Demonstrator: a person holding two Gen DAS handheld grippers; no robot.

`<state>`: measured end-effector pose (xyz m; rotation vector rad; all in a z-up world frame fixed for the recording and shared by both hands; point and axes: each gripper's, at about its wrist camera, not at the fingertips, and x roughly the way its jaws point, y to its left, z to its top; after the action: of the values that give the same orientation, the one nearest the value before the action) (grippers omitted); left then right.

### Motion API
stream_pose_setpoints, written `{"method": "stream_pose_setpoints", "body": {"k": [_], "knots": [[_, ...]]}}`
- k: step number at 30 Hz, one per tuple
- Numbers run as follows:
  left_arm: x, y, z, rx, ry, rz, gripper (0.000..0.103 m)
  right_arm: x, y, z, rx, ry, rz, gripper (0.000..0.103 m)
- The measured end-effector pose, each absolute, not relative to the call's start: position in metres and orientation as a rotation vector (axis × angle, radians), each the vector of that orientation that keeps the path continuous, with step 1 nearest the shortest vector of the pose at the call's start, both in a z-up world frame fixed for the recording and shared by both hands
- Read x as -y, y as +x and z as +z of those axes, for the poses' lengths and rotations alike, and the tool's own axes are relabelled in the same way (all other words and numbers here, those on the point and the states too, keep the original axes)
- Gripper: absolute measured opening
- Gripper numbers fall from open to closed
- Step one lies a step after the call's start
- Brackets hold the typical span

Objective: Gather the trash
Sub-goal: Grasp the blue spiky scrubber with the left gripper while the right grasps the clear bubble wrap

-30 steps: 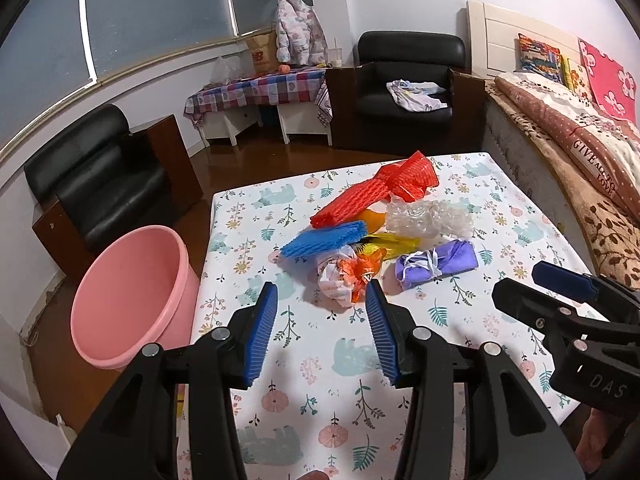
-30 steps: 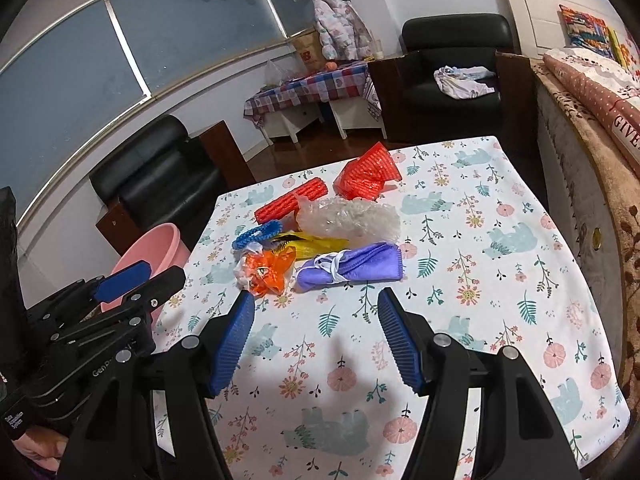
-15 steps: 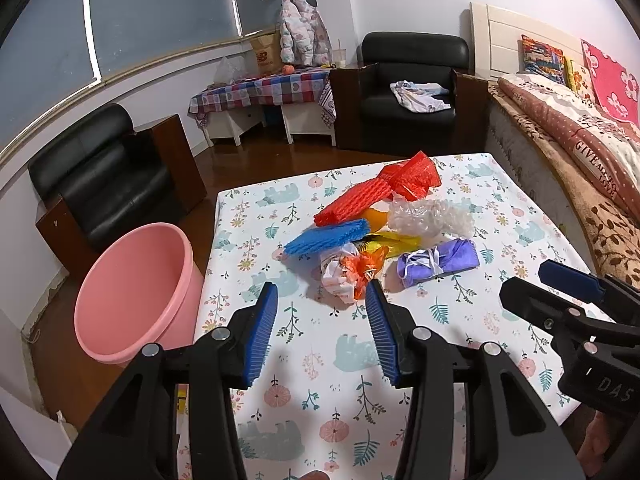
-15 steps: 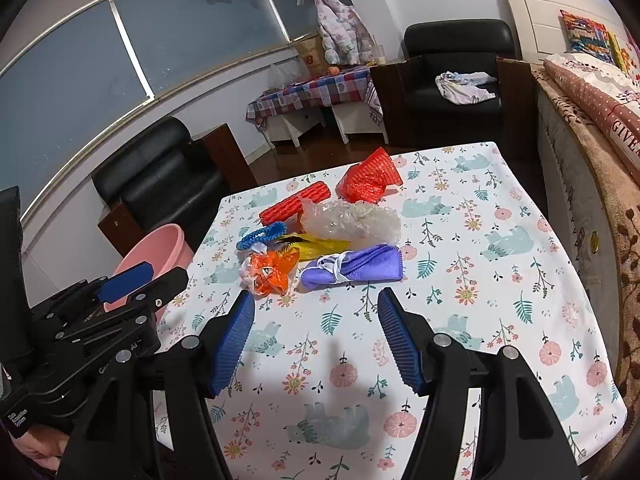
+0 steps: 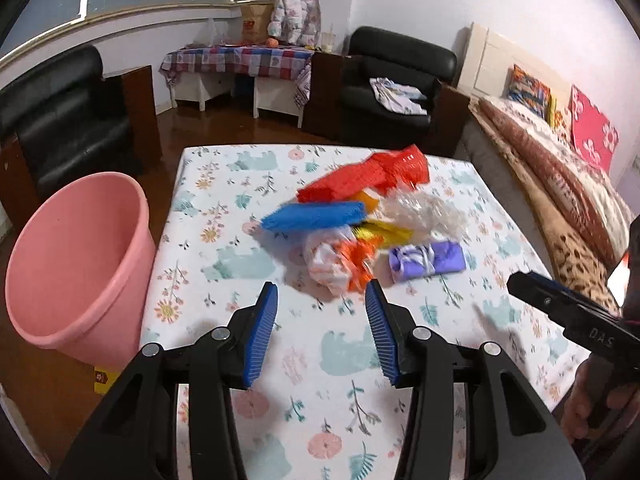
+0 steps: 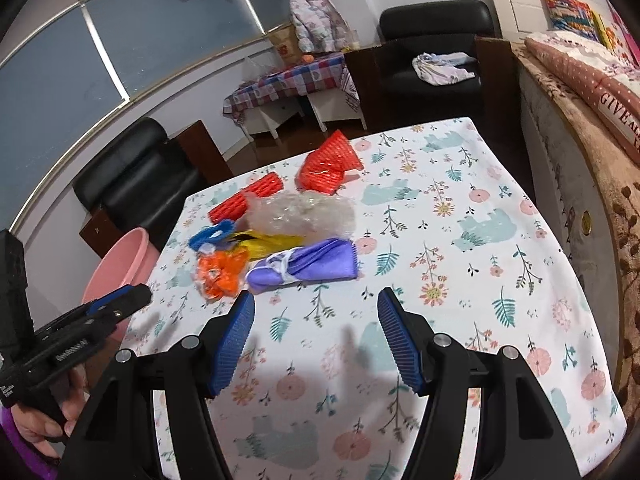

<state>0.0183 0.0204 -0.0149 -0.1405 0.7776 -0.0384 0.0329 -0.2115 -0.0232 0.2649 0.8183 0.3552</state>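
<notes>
I held both the left gripper (image 5: 322, 300) and right gripper (image 6: 316, 304) apart and empty, judging the orange-white wrapper (image 5: 340, 262) just ahead light, crushable, best pinched mid-crumple.

Black armchair (image 5: 394, 80), perhaps clothes (image 5: 396, 94)

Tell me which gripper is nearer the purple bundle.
Right. The right gripper hangs open just short of the purple bundle. The left gripper faces the orange-white wad; the bundle lies off to its right.
</notes>
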Motion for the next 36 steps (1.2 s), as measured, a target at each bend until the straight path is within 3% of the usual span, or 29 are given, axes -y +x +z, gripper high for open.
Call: {"method": "stream_pose_setpoints", "body": {"k": [13,22,25,26,29,30,32,36], "knots": [[-0.016,0.068,-0.001,-0.745,-0.157,-0.085,0.046,0.171,0.099,-0.014,-0.801,0.149,0.486,0.063],[0.001,0.109,-0.029,-0.826,-0.052,-0.073,0.046,0.143,0.137,-0.03,-0.825,-0.049,0.524,0.068],[-0.004,0.114,-0.038,-0.854,-0.063,-0.058,0.031,0.14,0.143,-0.04,-0.846,-0.071,0.523,0.067],[-0.007,0.113,-0.039,-0.851,-0.074,-0.062,0.029,0.14,0.144,-0.043,-0.847,-0.076,0.518,0.066],[-0.009,0.11,-0.036,-0.832,-0.091,-0.068,0.018,0.143,0.146,-0.047,-0.862,-0.071,0.498,0.045],[-0.01,0.109,-0.034,-0.826,-0.098,-0.07,0.01,0.145,0.147,-0.048,-0.866,-0.068,0.492,0.034],[-0.012,0.105,-0.029,-0.815,-0.117,-0.075,0.008,0.15,0.146,-0.048,-0.874,-0.05,0.487,0.021],[-0.019,0.093,-0.018,-0.783,-0.154,-0.08,0.007,0.158,0.137,-0.043,-0.866,-0.013,0.479,0.017]]}}
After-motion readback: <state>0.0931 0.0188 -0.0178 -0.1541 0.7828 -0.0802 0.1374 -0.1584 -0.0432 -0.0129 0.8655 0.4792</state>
